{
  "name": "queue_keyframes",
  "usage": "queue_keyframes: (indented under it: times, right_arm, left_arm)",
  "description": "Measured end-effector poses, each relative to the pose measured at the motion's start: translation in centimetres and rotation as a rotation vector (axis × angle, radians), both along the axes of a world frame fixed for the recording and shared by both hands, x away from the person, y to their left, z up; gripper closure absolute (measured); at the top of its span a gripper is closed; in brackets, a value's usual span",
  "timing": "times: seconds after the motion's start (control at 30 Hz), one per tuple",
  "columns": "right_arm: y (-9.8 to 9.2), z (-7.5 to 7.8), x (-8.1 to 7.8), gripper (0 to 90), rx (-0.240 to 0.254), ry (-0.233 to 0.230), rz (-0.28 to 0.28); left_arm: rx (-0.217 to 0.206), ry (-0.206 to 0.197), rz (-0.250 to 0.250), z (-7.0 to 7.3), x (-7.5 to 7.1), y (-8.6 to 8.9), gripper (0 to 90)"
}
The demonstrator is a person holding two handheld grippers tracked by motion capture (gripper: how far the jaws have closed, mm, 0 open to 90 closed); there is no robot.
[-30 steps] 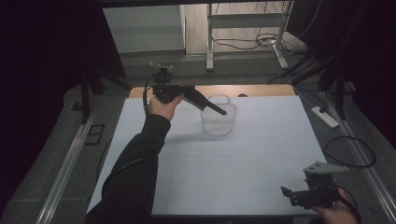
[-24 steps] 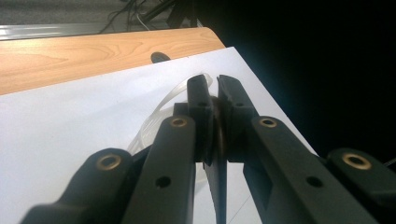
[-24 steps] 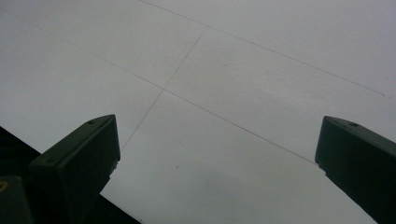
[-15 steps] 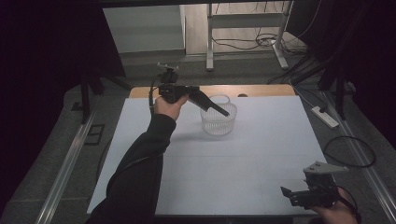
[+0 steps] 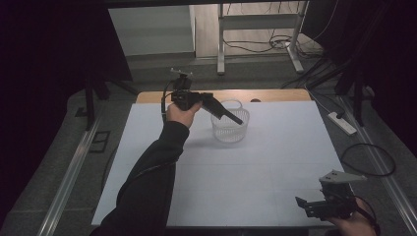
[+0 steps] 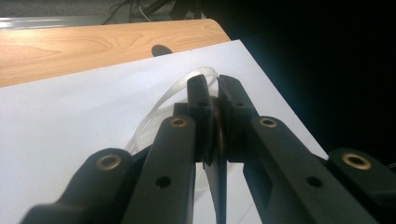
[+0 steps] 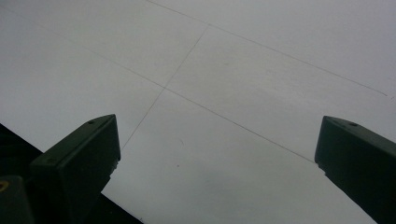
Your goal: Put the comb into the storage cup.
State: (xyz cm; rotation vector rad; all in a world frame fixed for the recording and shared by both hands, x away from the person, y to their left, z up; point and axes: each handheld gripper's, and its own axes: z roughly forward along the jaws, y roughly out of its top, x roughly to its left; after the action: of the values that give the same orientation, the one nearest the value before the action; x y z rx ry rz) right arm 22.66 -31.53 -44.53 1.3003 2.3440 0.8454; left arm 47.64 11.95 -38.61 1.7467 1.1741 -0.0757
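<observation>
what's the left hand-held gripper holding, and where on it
The left hand-held gripper is shut on the clear basket's thin handle loop at the top; the right one holds nothing.

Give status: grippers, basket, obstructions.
Left gripper shut, tips over the basket rim. Right gripper open, nothing between, near table edge. Basket upright on the white sheet. Nothing in the way.
</observation>
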Motion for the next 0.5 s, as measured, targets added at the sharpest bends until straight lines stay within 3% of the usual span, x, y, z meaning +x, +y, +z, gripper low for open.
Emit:
queue_keyframes:
  times: [0.5]
  right_arm:
    - [0.0,0.0,0.0,0.8,-0.002,-0.001,0.003]
  left_arm:
    - [0.004,0.020,0.013,-1.4,0.5,-0.7,83.9]
